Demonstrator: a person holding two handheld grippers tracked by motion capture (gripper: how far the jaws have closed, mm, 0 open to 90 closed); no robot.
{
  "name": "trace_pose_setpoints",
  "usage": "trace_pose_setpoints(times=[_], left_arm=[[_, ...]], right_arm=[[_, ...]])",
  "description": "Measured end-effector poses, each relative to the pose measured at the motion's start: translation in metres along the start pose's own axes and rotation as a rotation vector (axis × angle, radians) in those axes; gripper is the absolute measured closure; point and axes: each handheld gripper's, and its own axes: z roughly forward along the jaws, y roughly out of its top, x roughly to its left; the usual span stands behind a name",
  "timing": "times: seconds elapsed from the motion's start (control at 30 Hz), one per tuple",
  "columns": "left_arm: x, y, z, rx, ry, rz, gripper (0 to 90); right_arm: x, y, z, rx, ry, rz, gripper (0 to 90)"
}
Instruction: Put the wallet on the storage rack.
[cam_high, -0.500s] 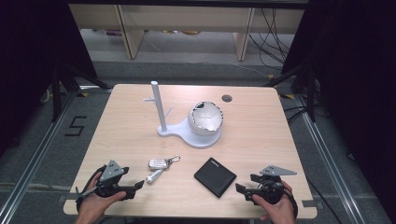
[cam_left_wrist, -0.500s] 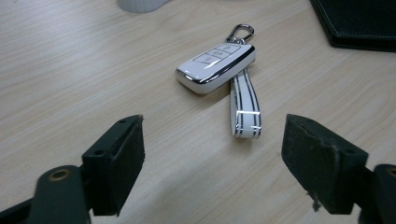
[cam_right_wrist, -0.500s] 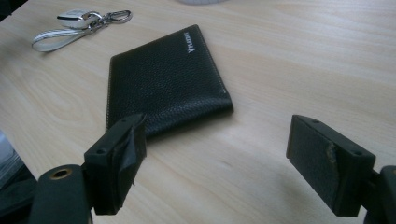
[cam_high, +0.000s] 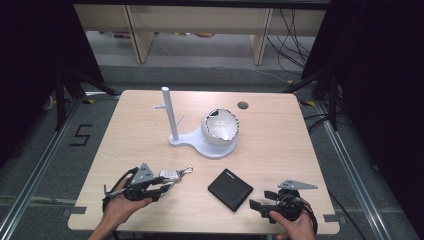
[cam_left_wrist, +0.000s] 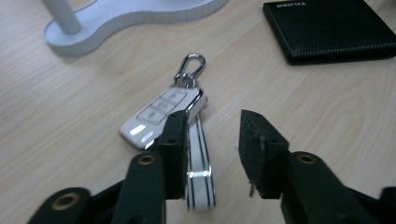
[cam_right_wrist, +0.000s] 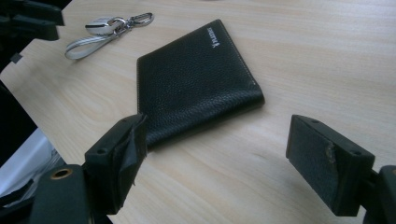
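A white key fob (cam_high: 171, 174) with a silver clip and a white strap lies on the wooden table (cam_high: 280, 135) at the front left. My left gripper (cam_high: 165, 189) is at it, pointing right. In the left gripper view the jaws (cam_left_wrist: 212, 154) stand open. The strap (cam_left_wrist: 200, 163) lies between them against the left-hand jaw, with the key fob (cam_left_wrist: 161, 112) just ahead. A black leather wallet (cam_high: 230, 189) lies flat at the front middle. My right gripper (cam_high: 259, 199) is just right of it. Its jaws (cam_right_wrist: 219, 140) are open wide and hold nothing, and the wallet (cam_right_wrist: 196, 79) is right ahead.
A white stand (cam_high: 200, 146) with an upright post (cam_high: 169, 112) occupies the table's middle. It carries a white rounded bowl-like object (cam_high: 220, 127). A cable hole (cam_high: 243, 105) is at the back. Black frame posts and dark curtains flank the table.
My left gripper has moved right and slightly forward, up to the key fob. The right gripper, wallet and key fob stay in place.
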Motion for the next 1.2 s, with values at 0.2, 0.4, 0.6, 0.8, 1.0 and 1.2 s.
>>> trace_pose_setpoints(times=[0.2,0.4,0.6,0.8,1.0,1.2], left_arm=[[-0.005,0.026,0.027,0.048,-0.036,0.066,79.3],[-0.014,0.054,0.052,0.093,-0.076,0.119,86.4],[-0.024,0.073,0.080,0.153,-0.111,0.143,88.8],[-0.027,0.084,0.102,0.188,-0.137,0.152,89.0],[-0.026,0.085,0.114,0.219,-0.137,0.149,88.9],[-0.030,0.085,0.122,0.230,-0.159,0.159,88.7]], right_arm=[[0.004,0.000,0.003,0.019,0.019,-0.007,21.2],[0.006,-0.001,0.006,0.030,0.029,-0.001,21.0],[0.011,-0.002,0.009,0.053,0.053,0.028,21.0],[0.007,-0.001,0.010,0.047,0.046,-0.004,21.0],[0.010,-0.001,0.011,0.064,0.058,0.029,21.2],[0.007,-0.001,0.015,0.060,0.060,-0.002,21.2]])
